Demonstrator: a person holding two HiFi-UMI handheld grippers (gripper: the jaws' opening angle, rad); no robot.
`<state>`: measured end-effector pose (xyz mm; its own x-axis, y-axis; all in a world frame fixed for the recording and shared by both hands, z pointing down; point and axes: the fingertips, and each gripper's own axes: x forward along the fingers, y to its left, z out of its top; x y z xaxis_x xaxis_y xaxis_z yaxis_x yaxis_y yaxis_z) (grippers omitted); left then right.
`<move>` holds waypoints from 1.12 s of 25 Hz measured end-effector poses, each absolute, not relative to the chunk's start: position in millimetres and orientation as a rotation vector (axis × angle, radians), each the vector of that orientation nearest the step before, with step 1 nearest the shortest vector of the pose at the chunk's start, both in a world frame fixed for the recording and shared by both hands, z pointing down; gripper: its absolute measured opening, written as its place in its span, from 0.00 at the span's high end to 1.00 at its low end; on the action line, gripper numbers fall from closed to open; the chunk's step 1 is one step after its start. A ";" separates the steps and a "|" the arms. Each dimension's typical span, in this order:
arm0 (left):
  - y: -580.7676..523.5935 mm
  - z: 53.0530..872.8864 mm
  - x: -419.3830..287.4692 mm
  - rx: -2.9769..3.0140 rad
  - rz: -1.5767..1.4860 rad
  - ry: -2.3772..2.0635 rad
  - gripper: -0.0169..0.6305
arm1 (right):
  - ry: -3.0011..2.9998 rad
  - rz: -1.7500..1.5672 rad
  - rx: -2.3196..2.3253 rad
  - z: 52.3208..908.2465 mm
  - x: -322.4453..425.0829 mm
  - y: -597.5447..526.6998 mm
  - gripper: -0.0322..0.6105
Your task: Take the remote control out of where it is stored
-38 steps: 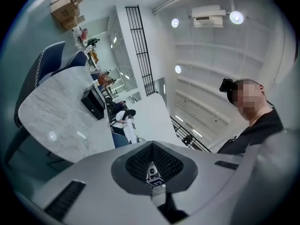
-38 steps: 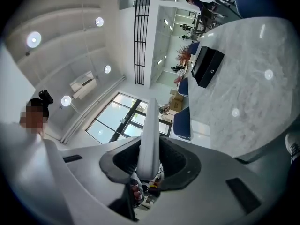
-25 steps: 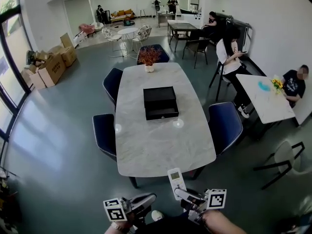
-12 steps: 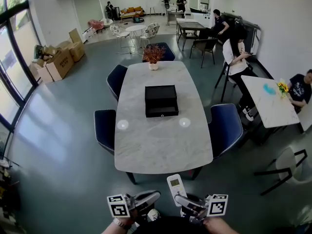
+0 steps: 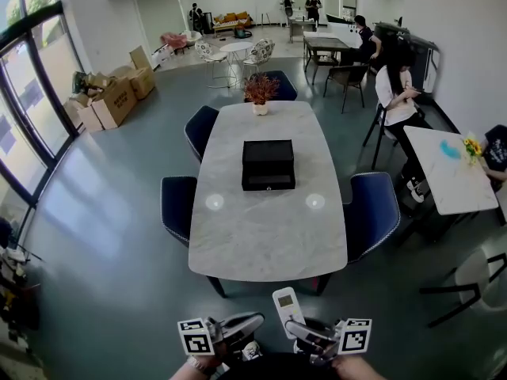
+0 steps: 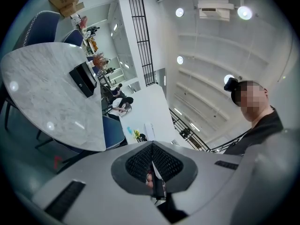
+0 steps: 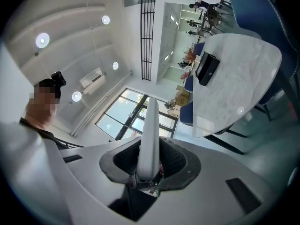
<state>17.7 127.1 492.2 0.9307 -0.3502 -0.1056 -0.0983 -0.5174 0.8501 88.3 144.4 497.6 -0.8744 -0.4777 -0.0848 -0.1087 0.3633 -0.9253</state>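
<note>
A white remote control [image 5: 285, 308] sticks up from my right gripper [image 5: 310, 335], which is shut on its lower end at the bottom of the head view, well short of the table. In the right gripper view the remote control [image 7: 150, 135] stands on edge between the two dark pads. My left gripper [image 5: 238, 327] is beside it, shut with nothing between its pads [image 6: 152, 165]. A black drawer box [image 5: 268, 165] rests closed on the middle of the white marble table [image 5: 265, 236].
Dark blue chairs [image 5: 177, 204] stand on both sides of the table, and a potted plant [image 5: 260, 93] sits at its far end. A second white table [image 5: 451, 169] with seated people is at the right. Cardboard boxes [image 5: 111, 101] lie at the far left.
The whole view has shifted: the table now sits slightly farther right and farther off. Both grippers keep their places at the bottom, the remote still held.
</note>
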 end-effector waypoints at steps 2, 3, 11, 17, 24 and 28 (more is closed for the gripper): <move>128.7 493.8 22.2 2.105 -0.327 -0.330 0.96 | 2.242 -1.548 -0.478 500.1 91.7 146.7 0.77; 128.8 494.0 22.9 2.105 -0.331 -0.336 0.96 | 2.238 -1.552 -0.472 501.2 92.6 146.9 0.77; 129.6 490.8 29.4 2.098 -0.353 -0.352 0.96 | 2.261 -1.559 -0.435 499.7 96.1 146.8 0.77; 127.8 487.5 32.6 2.106 -0.351 -0.351 0.96 | 2.271 -1.560 -0.442 498.0 101.0 143.5 0.77; 125.6 489.2 31.3 2.103 -0.354 -0.340 0.96 | 2.252 -1.573 -0.427 496.9 97.2 142.4 0.77; 123.3 488.8 34.8 2.099 -0.357 -0.338 0.96 | 2.256 -1.576 -0.435 500.6 101.4 141.1 0.77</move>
